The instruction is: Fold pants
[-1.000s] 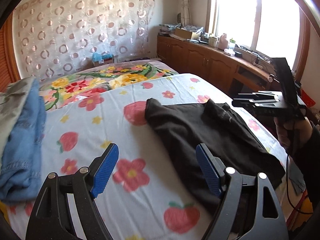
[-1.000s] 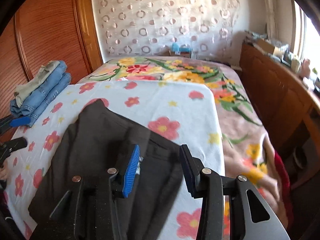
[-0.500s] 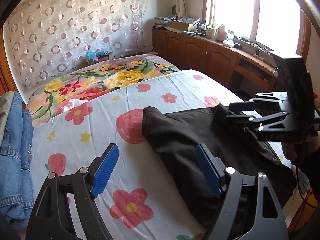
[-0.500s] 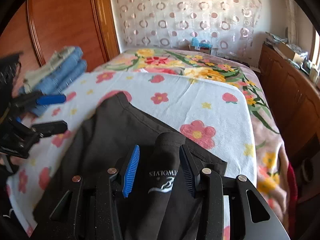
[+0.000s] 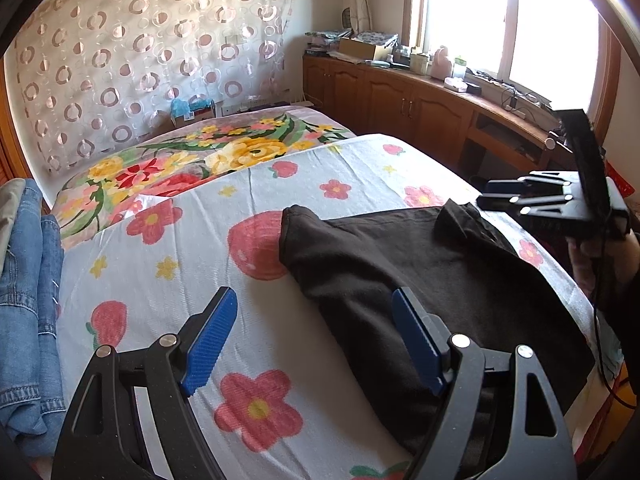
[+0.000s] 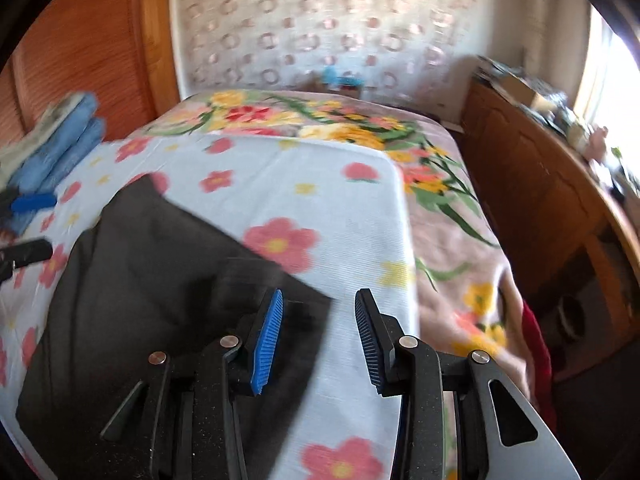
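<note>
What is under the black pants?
The black pants lie on a flowery white sheet on the bed. Whatever part of the sheet they cover, and anything beneath, is hidden.

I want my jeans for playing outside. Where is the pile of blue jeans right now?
In the left wrist view, the blue jeans lie stacked at the bed's far left edge, across the flowered sheet from the black pants.
</note>
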{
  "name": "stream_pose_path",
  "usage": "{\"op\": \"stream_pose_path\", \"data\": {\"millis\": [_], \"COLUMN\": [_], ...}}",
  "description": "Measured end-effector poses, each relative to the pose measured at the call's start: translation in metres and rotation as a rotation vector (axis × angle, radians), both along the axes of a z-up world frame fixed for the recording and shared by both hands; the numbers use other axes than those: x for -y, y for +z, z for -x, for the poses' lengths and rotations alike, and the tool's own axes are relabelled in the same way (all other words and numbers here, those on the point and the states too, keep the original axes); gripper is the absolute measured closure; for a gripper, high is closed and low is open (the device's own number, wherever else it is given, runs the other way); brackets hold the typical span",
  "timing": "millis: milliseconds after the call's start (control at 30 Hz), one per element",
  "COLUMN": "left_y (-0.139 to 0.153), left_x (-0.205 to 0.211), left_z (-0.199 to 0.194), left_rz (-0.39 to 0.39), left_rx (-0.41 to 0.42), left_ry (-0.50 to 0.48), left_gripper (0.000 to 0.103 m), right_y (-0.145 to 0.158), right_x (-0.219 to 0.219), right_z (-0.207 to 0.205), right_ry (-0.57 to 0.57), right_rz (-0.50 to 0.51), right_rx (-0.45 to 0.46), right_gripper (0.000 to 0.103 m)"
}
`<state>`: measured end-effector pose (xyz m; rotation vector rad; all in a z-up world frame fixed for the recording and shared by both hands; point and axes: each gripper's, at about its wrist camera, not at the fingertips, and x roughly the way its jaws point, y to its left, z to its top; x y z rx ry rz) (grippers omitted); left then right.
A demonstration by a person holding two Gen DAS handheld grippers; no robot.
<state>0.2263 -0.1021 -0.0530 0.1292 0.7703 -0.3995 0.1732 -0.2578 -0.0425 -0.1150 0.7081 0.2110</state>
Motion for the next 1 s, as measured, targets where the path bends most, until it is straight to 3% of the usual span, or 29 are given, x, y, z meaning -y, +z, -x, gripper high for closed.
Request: {"op": "stream_pose_path", "data": {"millis": [133, 233, 300, 533, 567, 600, 633, 700, 833, 1000], "left_y": [-0.004, -0.01, -0.014, -0.021, -0.021, -0.022, -0.023, -0.023, -0.022, -0.021], "left_x": [0.003, 0.005, 0.007, 0.01, 0.011, 0.011, 0.011, 0.01, 0.007, 0.008], "left_z": [-0.003, -0.006, -0.008, -0.014, -0.014, -0.015, -0.015, -0.014, -0.015, -0.014], "left_rz": [-0.004, -0.01, -0.017, -0.041, -0.044, -0.046, -0.047, -0.044, -0.03, -0.032], "left_rx": [-0.006, -0.018, -0.026, -0.047, -0.049, -0.05, -0.051, -0.047, -0.043, -0.04], "left_ry": [-0.005, -0.008, -0.009, -0.012, -0.011, -0.01, -0.008, 0.0, 0.016, 0.015], "left_gripper": [0.023, 0.023, 0.023, 0.023, 0.023, 0.023, 0.023, 0.023, 0.023, 0.023], "right_y": [0.006, 0.008, 0.003, -0.017, -0.019, -0.022, -0.025, -0.023, -0.007, -0.015], "right_x": [0.014, 0.001, -0.012, -0.032, -0.03, -0.032, -0.03, -0.025, -0.005, 0.025], "right_z": [0.005, 0.007, 0.007, -0.009, -0.016, -0.019, -0.021, -0.025, -0.019, -0.019], "right_ry": [-0.027, 0.035, 0.091, 0.186, 0.186, 0.186, 0.184, 0.176, 0.078, -0.025], "right_rz": [-0.037, -0.087, -0.092, -0.073, -0.057, -0.042, -0.026, -0.015, -0.035, -0.047], "right_rx": [0.014, 0.027, 0.025, -0.025, -0.031, -0.039, -0.044, -0.03, 0.027, 0.021], "right_gripper": [0.064, 0.064, 0.073, 0.074, 0.077, 0.09, 0.097, 0.101, 0.101, 0.101]}}
